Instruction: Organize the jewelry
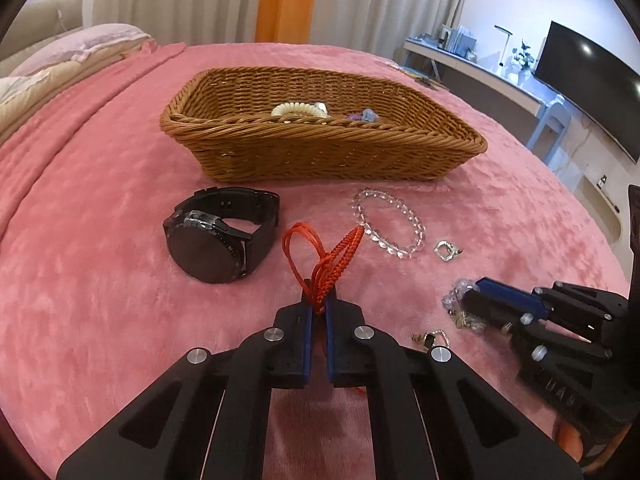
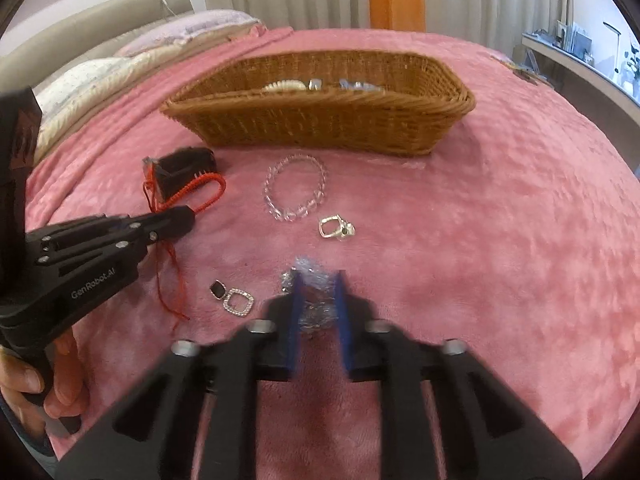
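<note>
A bed covered by a pink plush blanket (image 1: 100, 264) is seen in both wrist views, and everything rests on it. A brown wicker basket (image 1: 320, 152) is set toward the far side; a cream beaded bracelet (image 1: 298, 109) and small bluish pieces can be made out inside it. Just in front of the basket, a black wristwatch (image 1: 218, 236) is lying on its side. The left gripper (image 1: 319, 310) is seen with its blue-padded fingers pressed together on a red braided cord bracelet (image 1: 328, 256), whose loops stand up beyond the tips beside the watch. On the left gripper's body, in the right wrist view, the lettering "GenRobot.AI" is read. The right gripper (image 2: 319, 300) is blurred; its fingers stand a little apart around a crumpled clump of clear and silver jewelry (image 2: 314, 292), and whether it is actually squeezed cannot be told. A clear crystal bead bracelet (image 1: 390, 224) is laid between the basket and the grippers. Near it a silver ring-like piece (image 2: 336, 227) is found, and a black-and-rhinestone earring (image 2: 234, 298) is lying left of the right gripper.
</note>
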Available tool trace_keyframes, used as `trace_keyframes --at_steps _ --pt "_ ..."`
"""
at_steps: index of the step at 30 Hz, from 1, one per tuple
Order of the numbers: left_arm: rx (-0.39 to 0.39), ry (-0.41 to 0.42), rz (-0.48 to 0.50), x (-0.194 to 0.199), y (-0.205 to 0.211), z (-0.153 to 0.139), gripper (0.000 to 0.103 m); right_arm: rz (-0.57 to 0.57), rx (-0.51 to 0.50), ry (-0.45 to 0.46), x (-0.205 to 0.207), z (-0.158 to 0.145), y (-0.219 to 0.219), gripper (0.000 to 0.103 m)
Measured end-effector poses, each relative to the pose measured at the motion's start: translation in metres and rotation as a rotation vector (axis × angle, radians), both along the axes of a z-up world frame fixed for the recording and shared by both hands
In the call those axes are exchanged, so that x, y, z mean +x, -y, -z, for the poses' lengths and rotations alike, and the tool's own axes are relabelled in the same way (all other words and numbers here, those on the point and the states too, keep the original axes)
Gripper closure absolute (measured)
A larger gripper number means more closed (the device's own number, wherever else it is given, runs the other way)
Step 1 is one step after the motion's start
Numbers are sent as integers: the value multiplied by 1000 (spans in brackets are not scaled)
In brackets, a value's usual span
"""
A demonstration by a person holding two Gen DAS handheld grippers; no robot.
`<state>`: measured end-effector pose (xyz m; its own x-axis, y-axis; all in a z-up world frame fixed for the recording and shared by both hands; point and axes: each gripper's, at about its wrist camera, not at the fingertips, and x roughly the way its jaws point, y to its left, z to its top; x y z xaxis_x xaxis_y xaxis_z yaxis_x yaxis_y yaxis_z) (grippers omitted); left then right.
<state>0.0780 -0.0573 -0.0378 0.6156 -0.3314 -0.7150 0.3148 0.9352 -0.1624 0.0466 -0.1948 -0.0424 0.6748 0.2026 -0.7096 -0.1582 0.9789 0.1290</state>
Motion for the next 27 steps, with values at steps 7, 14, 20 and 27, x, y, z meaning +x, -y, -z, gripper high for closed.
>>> trace_keyframes --at_steps 7,14,20,27 --pt "-59 33 -6 -6 -8 -4 100 0 62 54 -11 -7 12 96" --pt "-84 68 -6 -11 -12 -9 100 13 119 117 -20 -17 23 97" --pt "-91 75 -4 -12 -13 -11 100 28 155 139 -24 -25 31 100" --pt "-94 97 21 -17 -10 -15 100 22 172 144 -26 -42 36 101"
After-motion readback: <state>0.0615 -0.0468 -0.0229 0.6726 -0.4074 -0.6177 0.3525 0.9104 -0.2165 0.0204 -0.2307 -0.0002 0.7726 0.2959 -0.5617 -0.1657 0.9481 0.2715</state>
